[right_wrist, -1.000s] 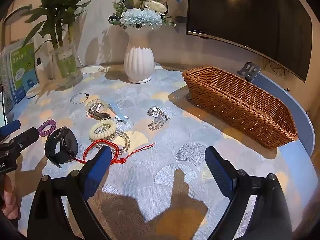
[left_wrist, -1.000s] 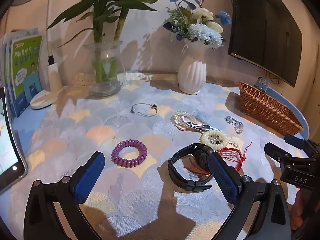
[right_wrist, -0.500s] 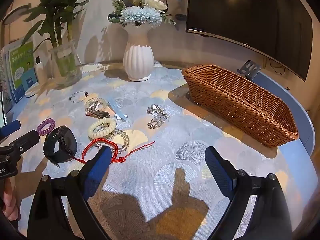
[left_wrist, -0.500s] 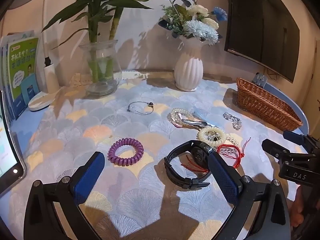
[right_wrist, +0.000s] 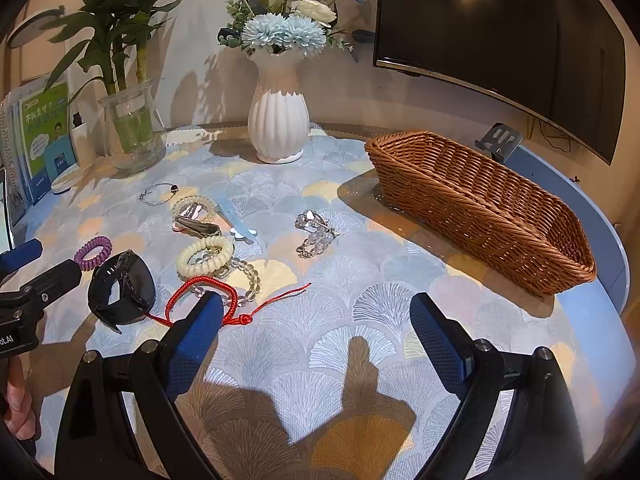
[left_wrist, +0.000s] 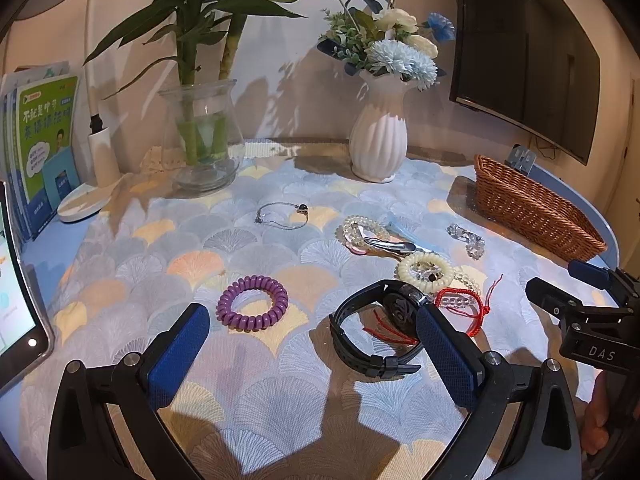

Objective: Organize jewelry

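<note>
Jewelry lies spread on the patterned tablecloth: a purple coil hair tie (left_wrist: 253,303), a black watch (left_wrist: 376,330), a red string bracelet (left_wrist: 464,306), a cream bead bracelet (left_wrist: 425,270), a thin silver bangle (left_wrist: 282,213), a crystal bracelet (right_wrist: 316,232) and hair clips (left_wrist: 386,245). A wicker basket (right_wrist: 480,204) stands at the right, with nothing visible inside. My left gripper (left_wrist: 312,352) is open above the cloth, just before the hair tie and watch. My right gripper (right_wrist: 316,340) is open and empty, near the red bracelet (right_wrist: 200,292).
A white vase of flowers (left_wrist: 378,140) and a glass vase with bamboo (left_wrist: 202,136) stand at the back. Books (left_wrist: 44,144) and a tablet (left_wrist: 16,312) are at the left. A dark monitor (right_wrist: 500,32) hangs behind the basket. The table edge runs behind the basket.
Both grippers have drawn back and risen slightly, so the table items sit a little farther off. Nothing was taken hold of.
</note>
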{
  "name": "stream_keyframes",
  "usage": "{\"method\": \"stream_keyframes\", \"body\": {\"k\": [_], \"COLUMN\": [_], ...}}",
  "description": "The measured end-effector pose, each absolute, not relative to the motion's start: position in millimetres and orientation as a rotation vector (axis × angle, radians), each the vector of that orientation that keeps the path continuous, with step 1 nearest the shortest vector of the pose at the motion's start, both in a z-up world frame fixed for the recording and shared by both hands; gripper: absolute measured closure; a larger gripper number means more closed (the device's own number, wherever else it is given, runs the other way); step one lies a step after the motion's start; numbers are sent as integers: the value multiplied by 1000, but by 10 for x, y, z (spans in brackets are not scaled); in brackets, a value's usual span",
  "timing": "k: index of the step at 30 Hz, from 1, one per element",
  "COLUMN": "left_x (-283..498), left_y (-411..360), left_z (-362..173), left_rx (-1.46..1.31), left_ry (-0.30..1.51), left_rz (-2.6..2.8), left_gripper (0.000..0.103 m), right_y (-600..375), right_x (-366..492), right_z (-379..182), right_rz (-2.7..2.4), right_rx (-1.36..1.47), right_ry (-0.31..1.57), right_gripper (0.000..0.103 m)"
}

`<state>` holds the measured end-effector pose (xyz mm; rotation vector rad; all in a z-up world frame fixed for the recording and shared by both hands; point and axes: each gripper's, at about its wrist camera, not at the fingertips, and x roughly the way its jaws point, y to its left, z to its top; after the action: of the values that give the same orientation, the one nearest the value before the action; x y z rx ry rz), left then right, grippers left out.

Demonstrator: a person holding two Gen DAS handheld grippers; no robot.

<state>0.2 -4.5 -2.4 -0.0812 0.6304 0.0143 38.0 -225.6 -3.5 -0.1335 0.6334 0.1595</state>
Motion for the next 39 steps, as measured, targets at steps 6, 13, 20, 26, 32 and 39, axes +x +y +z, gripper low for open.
{"method": "stream_keyframes", "body": {"k": [6, 13, 20, 26, 32, 39], "left_x": [2, -5, -14, -14, -12, -12], "left_y": [-54, -85, -92, -106, -109, -111], "left_z": [-23, -15, -21, -19, -19, -18], "left_rx": [-81, -66, -62, -56, -56, -54], "left_ry": [630, 626, 625, 623, 622, 622], "left_rz": [14, 7, 6, 3, 2, 2], "left_gripper": [0, 0, 1, 0, 0, 0], "right_y": [-2259, -2255, -2253, -2251, -2245, -2236], "right_x": [373, 377, 377, 373, 373, 370], "right_z": [-38, -32, -28, -27, -26, -36], "right_rz": [159, 159, 158, 157, 157, 158], "right_rx": [-136, -136, -136, -143, -146, -145], "right_ry": [633, 634, 634, 630, 630, 632], "right_gripper": [8, 8, 8, 8, 8, 8]}}
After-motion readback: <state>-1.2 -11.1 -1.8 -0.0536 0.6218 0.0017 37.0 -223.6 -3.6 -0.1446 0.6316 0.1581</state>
